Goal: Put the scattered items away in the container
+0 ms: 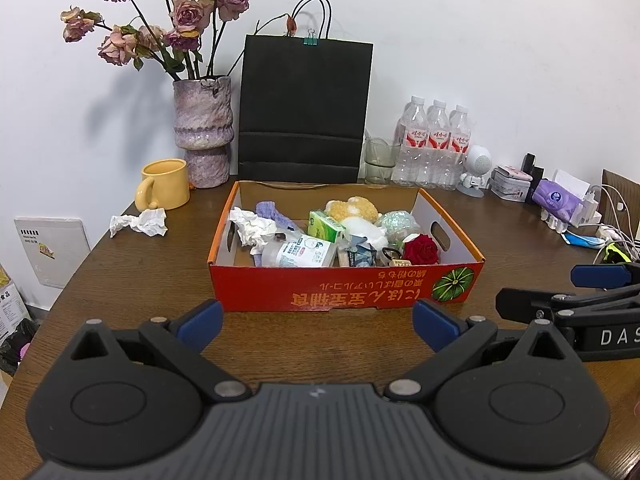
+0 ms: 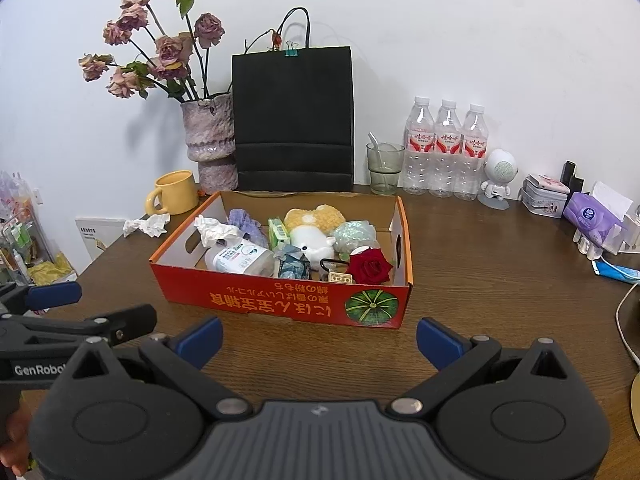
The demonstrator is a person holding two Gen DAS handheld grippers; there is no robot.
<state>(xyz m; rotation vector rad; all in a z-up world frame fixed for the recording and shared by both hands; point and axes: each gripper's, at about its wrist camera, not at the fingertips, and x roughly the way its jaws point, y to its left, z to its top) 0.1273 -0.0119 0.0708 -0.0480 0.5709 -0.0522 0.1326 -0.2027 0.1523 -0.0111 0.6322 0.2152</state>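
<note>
Two hand-held grippers hover low over the tabletop (image 1: pixel 120 280) in front of the box (image 1: pixel 344 288), side by side and both released: the left hand-held gripper (image 1: pixel 318 324) and the right hand-held gripper (image 2: pixel 320 338) each show blue pads spread wide with nothing between them. Most of the clutter already lies in the box: a crumpled tissue (image 1: pixel 254 226), a white bottle (image 1: pixel 300 254) on its side, a green packet (image 1: pixel 325 225), a plush toy (image 1: pixel 352 209) and a red rose (image 1: pixel 421 249). One crumpled paper ball (image 1: pixel 140 222) remains on the tabletop, at about ten o'clock from the box, just beside the yellow mug (image 1: pixel 166 189). It looks like the only loose piece left, so the left gripper, being nearer, seems the natural one to fetch it. The vase (image 1: pixel 203 128), black bag (image 1: pixel 304 108) and water bottles (image 1: pixel 436 140) stand along the wall at twelve o'clock, apparently not part of the job.
</note>
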